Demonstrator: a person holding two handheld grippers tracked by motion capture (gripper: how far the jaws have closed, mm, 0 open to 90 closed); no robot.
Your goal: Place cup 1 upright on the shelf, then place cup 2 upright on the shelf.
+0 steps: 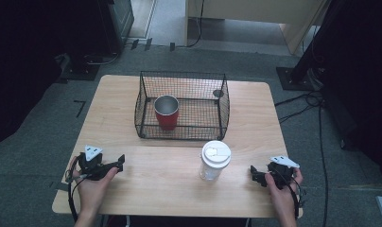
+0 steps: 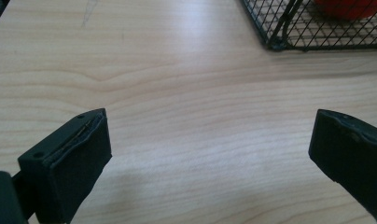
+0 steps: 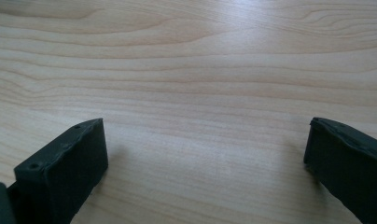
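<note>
Cup (image 1: 215,161) stands upright, lid up, between released left tongs (image 1: 119,163) and right tongs (image 1: 254,174).

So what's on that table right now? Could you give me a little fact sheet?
table: light wood
wire basket: black, at the far middle
red cup: upright inside the basket, open top
lidded cup: clear, white lid, in front of the basket
left gripper: jaws wide apart, holding nothing
right gripper: jaws wide apart, holding nothing

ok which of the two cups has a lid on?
The clear cup with the white lid, standing on the table in front of the wire basket. The red cup inside the basket is open-topped.
</note>
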